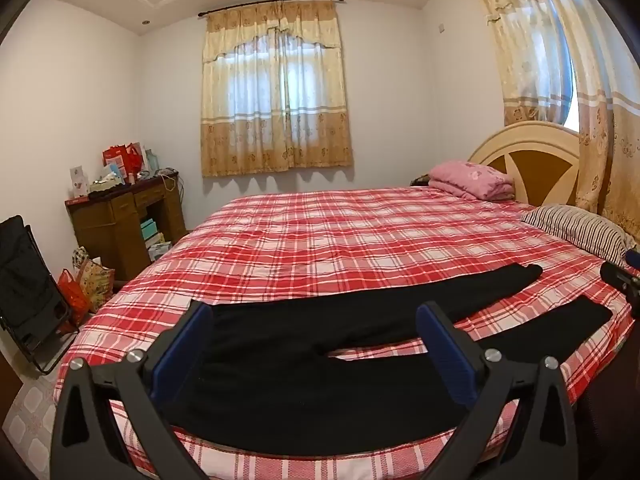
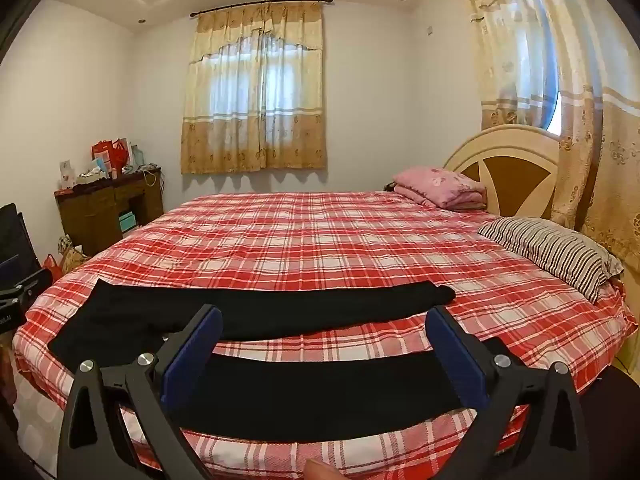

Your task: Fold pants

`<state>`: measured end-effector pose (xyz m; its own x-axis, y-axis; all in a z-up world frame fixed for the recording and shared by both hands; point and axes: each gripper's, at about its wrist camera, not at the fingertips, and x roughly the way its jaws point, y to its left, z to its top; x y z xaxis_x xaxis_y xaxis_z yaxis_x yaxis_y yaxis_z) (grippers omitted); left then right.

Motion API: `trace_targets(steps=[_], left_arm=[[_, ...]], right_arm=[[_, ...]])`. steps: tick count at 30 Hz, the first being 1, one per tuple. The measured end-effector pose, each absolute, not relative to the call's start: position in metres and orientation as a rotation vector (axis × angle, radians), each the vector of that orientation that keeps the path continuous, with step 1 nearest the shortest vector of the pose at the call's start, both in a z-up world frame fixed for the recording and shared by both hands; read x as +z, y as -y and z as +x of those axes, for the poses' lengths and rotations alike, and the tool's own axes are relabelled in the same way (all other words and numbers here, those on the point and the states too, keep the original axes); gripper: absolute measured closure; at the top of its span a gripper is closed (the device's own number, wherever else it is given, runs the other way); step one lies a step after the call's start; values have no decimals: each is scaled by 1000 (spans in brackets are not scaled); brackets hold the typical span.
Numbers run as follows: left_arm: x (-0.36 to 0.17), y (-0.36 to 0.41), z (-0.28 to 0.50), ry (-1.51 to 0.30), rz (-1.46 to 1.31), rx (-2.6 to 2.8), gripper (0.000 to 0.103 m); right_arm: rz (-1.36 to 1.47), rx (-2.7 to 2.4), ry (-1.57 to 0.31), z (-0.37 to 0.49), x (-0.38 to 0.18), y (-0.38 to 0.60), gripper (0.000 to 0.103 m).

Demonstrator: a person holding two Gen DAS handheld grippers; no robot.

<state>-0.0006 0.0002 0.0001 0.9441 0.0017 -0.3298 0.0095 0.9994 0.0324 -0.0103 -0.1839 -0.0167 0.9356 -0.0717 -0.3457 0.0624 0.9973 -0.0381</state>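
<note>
Black pants [image 1: 320,380] lie flat on the red plaid bed [image 1: 320,232], waist at the left and the two legs splayed out to the right. My left gripper [image 1: 314,310] hovers over the waist end, open, with nothing between its blue pads. In the right wrist view the far leg [image 2: 280,308] and the near leg [image 2: 320,392] run across the bed [image 2: 340,240]. My right gripper [image 2: 324,314] hangs open above the near leg, and I cannot tell whether it touches the cloth.
A striped pillow [image 2: 552,252] and a folded pink blanket [image 2: 440,188] lie by the headboard [image 2: 508,168] at right. Left of the bed are a cluttered wooden desk [image 1: 120,216], bags [image 1: 88,280] and a black folding chair [image 1: 28,292]. A fingertip [image 2: 316,472] shows at the bottom edge.
</note>
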Motion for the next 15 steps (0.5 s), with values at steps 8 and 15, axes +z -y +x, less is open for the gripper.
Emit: trace_targets(steps=[8, 15], left_arm=[[1, 1, -2, -348, 34, -10, 0], [2, 5, -1, -347, 33, -11, 0]], right_arm=[[-26, -69, -359, -9, -19, 186, 1], [-23, -68, -360, -9, -21, 187, 1]])
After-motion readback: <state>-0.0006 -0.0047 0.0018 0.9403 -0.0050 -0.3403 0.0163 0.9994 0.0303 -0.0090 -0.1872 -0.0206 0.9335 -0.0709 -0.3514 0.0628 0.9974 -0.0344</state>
